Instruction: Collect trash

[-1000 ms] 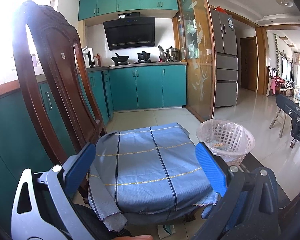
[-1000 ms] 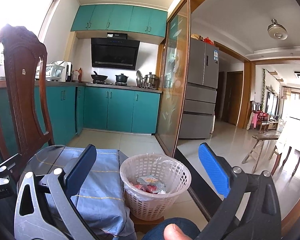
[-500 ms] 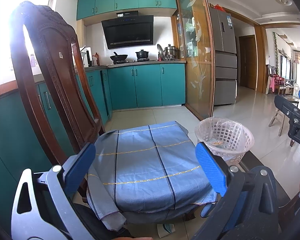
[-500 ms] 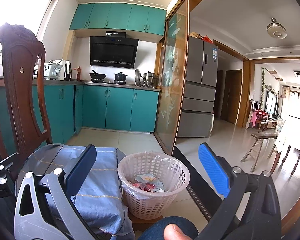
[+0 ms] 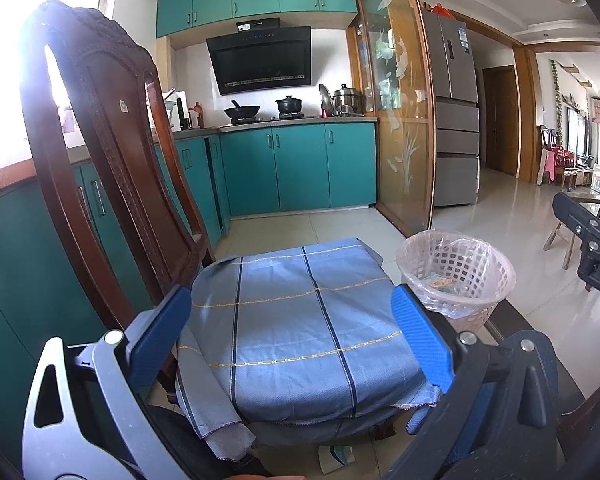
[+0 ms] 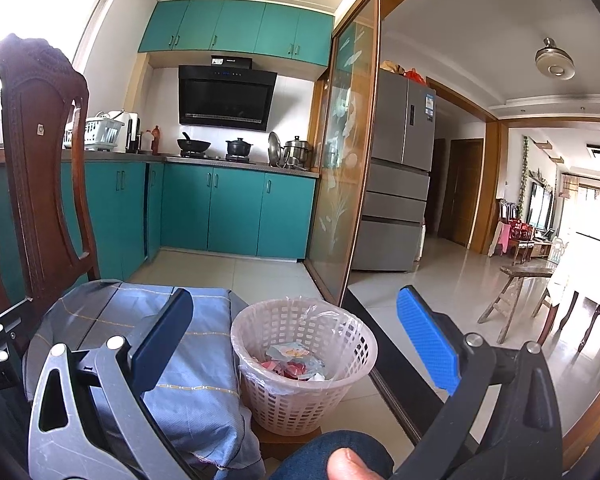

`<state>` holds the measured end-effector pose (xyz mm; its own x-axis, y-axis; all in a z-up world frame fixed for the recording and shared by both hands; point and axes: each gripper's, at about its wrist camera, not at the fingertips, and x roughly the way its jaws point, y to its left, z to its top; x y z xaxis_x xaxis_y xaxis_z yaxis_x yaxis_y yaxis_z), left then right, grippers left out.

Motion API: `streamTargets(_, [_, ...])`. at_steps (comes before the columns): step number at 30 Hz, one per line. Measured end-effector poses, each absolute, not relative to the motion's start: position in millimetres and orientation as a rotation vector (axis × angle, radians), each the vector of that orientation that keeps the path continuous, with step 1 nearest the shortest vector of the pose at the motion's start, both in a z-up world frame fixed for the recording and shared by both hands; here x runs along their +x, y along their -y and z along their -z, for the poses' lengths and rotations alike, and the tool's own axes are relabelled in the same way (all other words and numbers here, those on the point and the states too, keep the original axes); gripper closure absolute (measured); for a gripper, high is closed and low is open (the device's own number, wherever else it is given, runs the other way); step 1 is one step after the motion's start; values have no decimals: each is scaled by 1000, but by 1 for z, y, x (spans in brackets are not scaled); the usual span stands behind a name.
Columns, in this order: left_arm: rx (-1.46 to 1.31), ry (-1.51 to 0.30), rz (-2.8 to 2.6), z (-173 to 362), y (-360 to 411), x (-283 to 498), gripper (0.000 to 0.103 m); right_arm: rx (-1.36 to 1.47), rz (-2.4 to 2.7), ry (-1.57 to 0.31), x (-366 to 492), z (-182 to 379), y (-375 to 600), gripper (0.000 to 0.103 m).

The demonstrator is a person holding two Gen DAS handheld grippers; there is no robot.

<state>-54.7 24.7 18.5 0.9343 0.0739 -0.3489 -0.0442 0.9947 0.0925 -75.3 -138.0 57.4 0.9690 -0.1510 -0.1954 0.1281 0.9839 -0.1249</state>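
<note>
the trash basket (image 6: 305, 364), a pale plastic lattice tub that flares to a round rim, is lined with a thin clear bag that crinkles over the edge. crumpled wrappers (image 6: 296, 364), red and pale, lie in its bottom. it stands on a low brown board just beside the chair seat, with the dark track of the glass sliding door (image 6: 346, 168) near its other side. the seat is draped in a blue woven cloth (image 5: 300, 312) crossed by dark and yellow lines, its corners hanging loose past the seat edge. behind it rises the carved dark wooden chair back (image 5: 100, 152). pale glossy floor tiles (image 6: 236, 276) run open toward the teal cabinets (image 6: 236, 212) and out into the far room. the right tongs (image 6: 296, 332) hang released above the basket, blue ribbed pads spread wide either side of it. the left tongs (image 5: 292, 332) are likewise spread wide over the cloth, holding nothing. a denim knee (image 6: 332, 452) shows at the lower edge.
</note>
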Motion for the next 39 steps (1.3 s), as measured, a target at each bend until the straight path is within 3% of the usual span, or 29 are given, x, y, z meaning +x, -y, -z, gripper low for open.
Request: streamTargets(39, [88, -402, -62, -10, -25, -42, 3, -152, 189, -312, -48, -36, 141, 3])
